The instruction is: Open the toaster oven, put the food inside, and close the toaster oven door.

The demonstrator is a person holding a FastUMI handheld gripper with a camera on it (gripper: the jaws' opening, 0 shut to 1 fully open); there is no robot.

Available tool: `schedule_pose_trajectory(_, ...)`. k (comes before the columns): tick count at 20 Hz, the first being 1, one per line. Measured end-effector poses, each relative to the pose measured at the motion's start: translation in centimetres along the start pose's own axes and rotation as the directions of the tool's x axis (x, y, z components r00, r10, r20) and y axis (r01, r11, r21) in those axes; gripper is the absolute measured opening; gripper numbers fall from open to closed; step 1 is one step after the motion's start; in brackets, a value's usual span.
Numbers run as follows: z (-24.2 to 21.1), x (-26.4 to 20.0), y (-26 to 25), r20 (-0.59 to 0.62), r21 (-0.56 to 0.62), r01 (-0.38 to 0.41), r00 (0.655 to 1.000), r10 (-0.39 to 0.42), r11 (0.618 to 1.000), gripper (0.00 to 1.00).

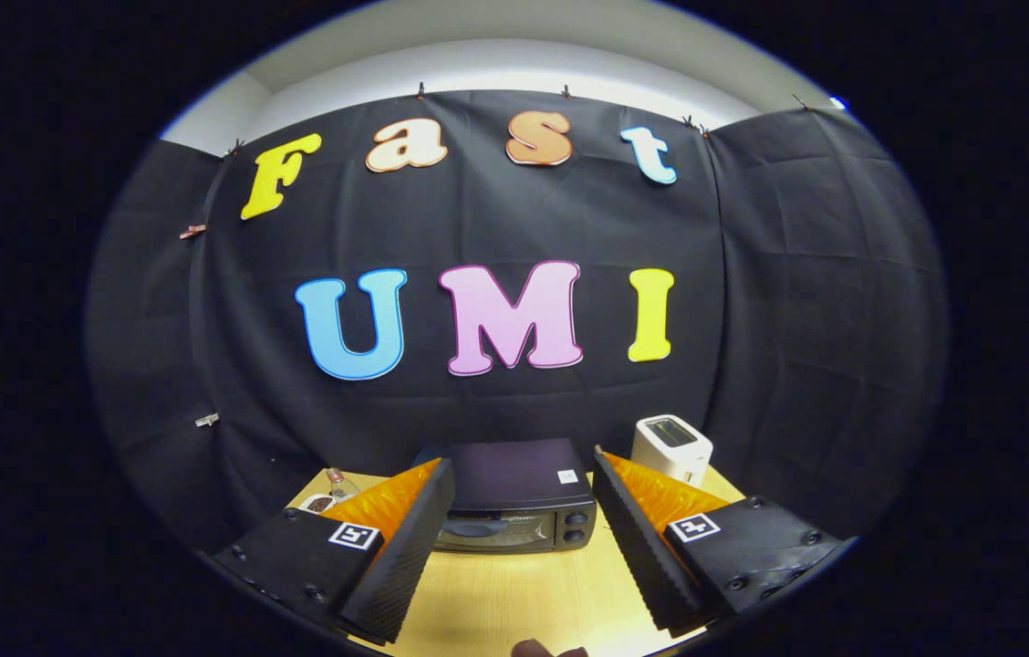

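Note:
A black toaster oven (514, 506) stands on the wooden table against the booth's cloth wall, its door shut and its knobs on the right side of the front. It sits beyond my gripper (524, 470), framed in the gap between the two fingers. Both fingers (405, 557) are spread wide, so the gripper is open with nothing held. A small white dish (320, 503) with dark food in it rests at the table's back left, partly hidden behind the left finger. A brownish rounded thing (533, 649) peeks up at the table's near edge; I cannot tell what it is.
A white pop-up toaster (671, 447) stands to the right of the oven, behind the right finger. A small bottle (337, 482) sits beside the dish. Bare light wood tabletop (514, 593) stretches between the fingers and the oven front.

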State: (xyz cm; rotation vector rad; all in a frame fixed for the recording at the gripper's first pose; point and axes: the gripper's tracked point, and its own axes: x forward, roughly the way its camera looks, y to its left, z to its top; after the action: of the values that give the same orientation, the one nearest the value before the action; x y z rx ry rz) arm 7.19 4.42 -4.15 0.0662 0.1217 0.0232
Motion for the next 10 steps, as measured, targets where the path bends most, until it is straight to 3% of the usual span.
schedule_pose_trajectory(10,6.6,-6.2,-2.7,0.154,-0.063,0.018,0.988,-0.008,0.998,0.98)
